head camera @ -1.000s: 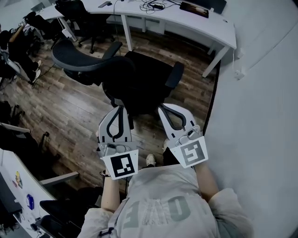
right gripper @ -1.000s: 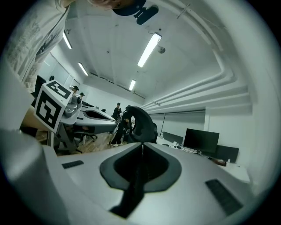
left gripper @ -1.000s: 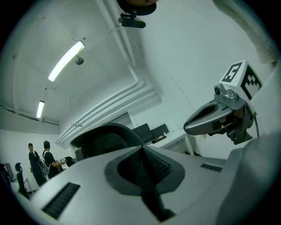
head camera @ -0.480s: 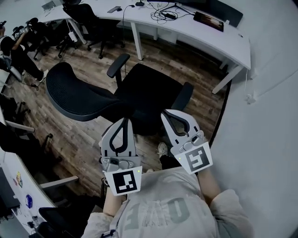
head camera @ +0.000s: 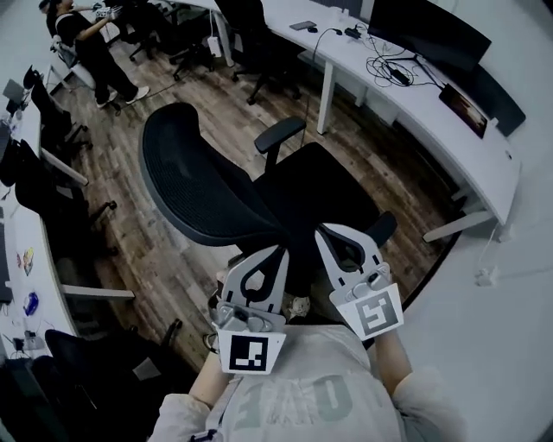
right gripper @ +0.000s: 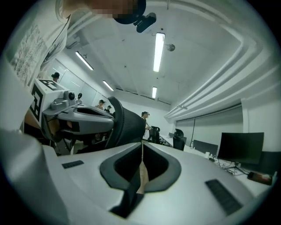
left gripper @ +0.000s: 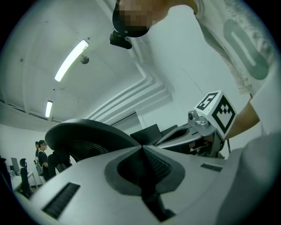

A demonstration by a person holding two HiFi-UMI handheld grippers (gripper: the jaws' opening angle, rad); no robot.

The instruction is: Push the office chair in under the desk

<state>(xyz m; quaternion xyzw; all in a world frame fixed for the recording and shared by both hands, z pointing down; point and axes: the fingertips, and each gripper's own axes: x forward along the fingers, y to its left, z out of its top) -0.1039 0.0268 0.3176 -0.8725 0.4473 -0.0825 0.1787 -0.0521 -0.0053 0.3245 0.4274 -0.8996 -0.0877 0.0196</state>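
Note:
The black office chair stands in mid-floor in the head view, with its mesh backrest to the left and its seat turned toward the white curved desk at the upper right. My left gripper is shut and empty, its tip just by the backrest's lower edge. My right gripper is shut and empty too, over the rear of the seat. In the left gripper view the backrest arches just ahead of the left gripper. The right gripper view has the backrest edge-on past the right gripper.
The desk carries a monitor, cables and a tablet. More black chairs stand along it. A person is at the far left. Another desk and chairs line the left side. A pale wall is at the right.
The view has swung round, so the backrest now lies closer to both grippers and the desk sits further right. Both grippers have travelled along with the person and stay shut.

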